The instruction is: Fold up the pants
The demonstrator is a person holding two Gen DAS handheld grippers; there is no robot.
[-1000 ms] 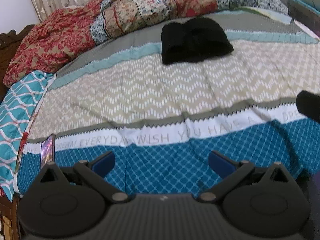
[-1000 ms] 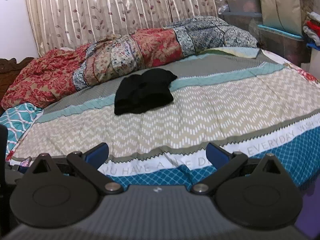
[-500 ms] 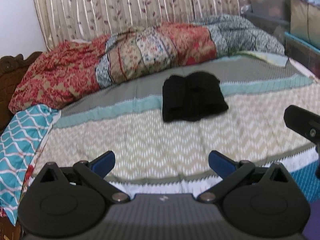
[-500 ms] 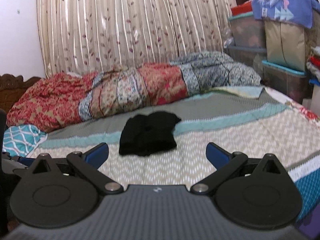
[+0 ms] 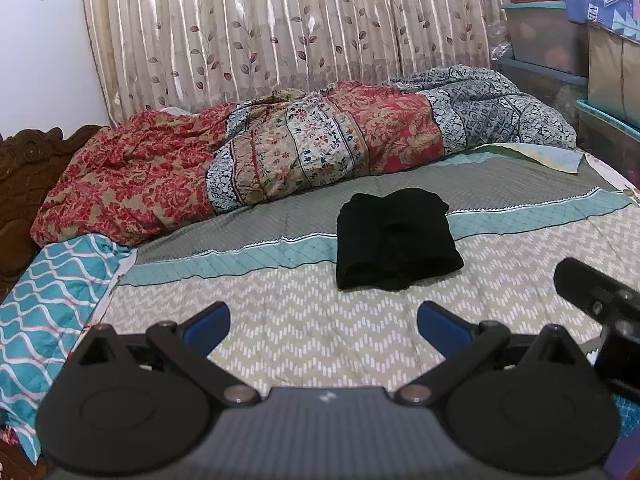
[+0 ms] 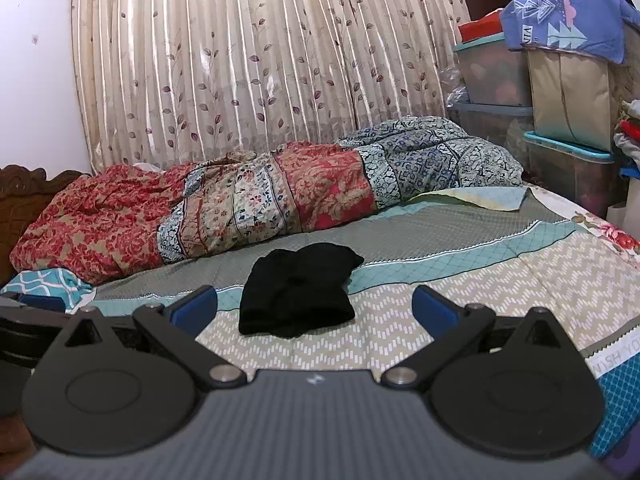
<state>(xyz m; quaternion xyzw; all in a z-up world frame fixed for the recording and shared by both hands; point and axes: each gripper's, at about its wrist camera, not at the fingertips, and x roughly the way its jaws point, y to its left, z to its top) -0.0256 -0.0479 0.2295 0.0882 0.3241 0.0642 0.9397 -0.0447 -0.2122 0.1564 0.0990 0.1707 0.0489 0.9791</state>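
Note:
The black pants point(image 5: 394, 238) lie folded in a compact bundle on the bed's patterned cover, near the middle; they also show in the right wrist view point(image 6: 298, 290). My left gripper point(image 5: 323, 326) is open and empty, held well short of the pants. My right gripper point(image 6: 314, 306) is open and empty, also back from the pants. The right gripper's black body point(image 5: 600, 304) shows at the right edge of the left wrist view.
A rolled red and blue floral quilt point(image 5: 280, 152) lies along the far side of the bed by the curtain point(image 6: 260, 60). A teal patterned pillow point(image 5: 44, 300) is at the left. Stacked storage boxes point(image 6: 560, 112) stand at the right. A carved wooden headboard point(image 5: 24, 168) is at the far left.
Both grippers have tilted upward and pulled back, so the curtain and far wall now show. The pants have not moved. Both stay open.

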